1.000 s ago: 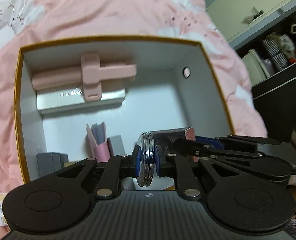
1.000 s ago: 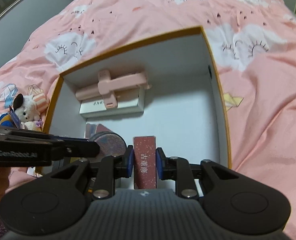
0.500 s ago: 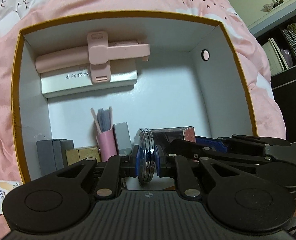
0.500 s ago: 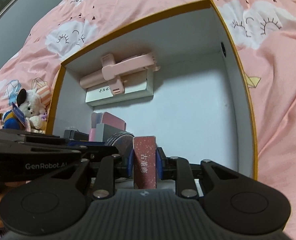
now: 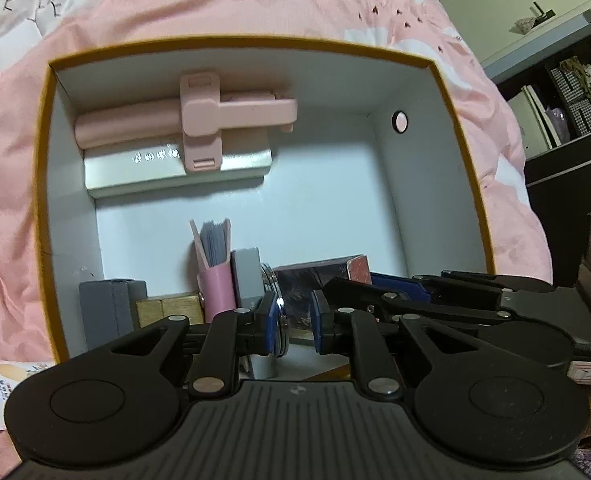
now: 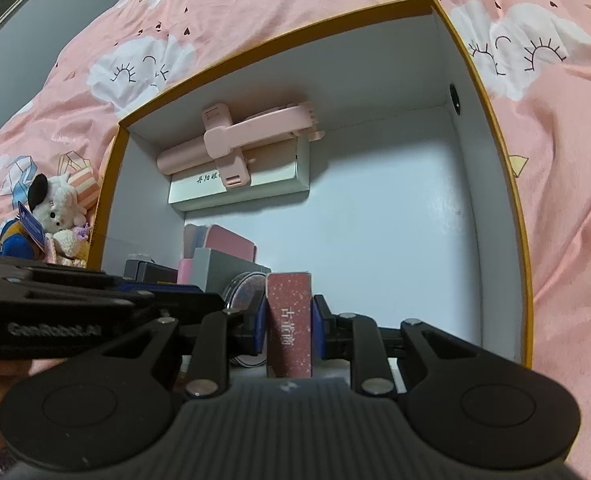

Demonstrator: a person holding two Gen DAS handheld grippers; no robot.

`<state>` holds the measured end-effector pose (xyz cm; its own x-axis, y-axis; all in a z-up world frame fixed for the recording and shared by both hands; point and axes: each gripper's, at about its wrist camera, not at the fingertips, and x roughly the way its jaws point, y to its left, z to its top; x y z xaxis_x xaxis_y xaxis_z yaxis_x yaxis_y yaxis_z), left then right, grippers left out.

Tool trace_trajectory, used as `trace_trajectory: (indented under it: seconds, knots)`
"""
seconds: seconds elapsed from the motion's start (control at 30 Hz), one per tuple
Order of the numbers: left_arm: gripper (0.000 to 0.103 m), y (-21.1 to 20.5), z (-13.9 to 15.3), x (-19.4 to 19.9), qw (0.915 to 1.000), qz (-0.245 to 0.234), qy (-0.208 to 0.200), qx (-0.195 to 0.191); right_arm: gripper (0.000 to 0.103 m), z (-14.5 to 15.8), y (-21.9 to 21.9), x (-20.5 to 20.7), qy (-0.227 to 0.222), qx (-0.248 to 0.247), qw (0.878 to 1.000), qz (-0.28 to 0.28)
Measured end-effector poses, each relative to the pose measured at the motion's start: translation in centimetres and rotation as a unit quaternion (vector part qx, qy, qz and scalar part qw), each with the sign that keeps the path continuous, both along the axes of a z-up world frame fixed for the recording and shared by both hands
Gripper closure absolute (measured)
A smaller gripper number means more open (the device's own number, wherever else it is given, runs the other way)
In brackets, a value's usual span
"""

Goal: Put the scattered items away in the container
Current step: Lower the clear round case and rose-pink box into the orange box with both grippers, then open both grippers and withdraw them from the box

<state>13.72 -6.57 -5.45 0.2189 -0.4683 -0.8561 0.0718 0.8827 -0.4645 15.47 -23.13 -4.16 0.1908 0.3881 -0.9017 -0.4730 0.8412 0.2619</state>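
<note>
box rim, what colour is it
Mustard yellow, the box rim edging white inner walls; it shows best in the right wrist view.

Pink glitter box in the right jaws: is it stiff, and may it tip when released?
The pink glitter box is probably stiff: the right gripper leaves no visible dent. Tall and narrow, standing on end, it may tip unless leaned on something.
</note>
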Motion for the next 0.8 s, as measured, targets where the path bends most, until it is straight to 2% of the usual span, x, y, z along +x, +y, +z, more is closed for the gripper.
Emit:
trace_trajectory:
  seconds: [0.1, 0.27, 0.47, 0.63, 0.8]
  knots:
    - [0.084, 0.7, 1.1, -0.5, 0.9997, 0.003, -0.024, 0.005, 0.078, 0.1, 0.2, -0.2, -0.008, -0.008, 1.000, -0.005]
    - [0.084, 1.8, 2.9, -1.9, 0.9966, -0.001, -0.072, 0.039, 0.078, 0.5, 1.4, -1.1, -0.047, -0.040, 0.998, 0.001]
    - [0.083, 2.8, 3.7, -3.8, 0.9921, -0.016, -0.100, 0.074, 0.076, 0.3, 2.4, -1.1, -0.035, -0.035, 0.999, -0.006]
    - [0.083, 4.0, 3.5, -4.7, 0.9912, -0.011, -0.104, 0.081, 0.072, 0.1, 2.5, -0.9, 0.007, -0.003, 1.000, -0.020]
    - [0.083, 5.1, 3.4, -5.4, 0.9903, -0.002, -0.111, 0.084, 0.067, 0.0, 2.8, -1.1, 0.020, 0.009, 0.999, -0.026]
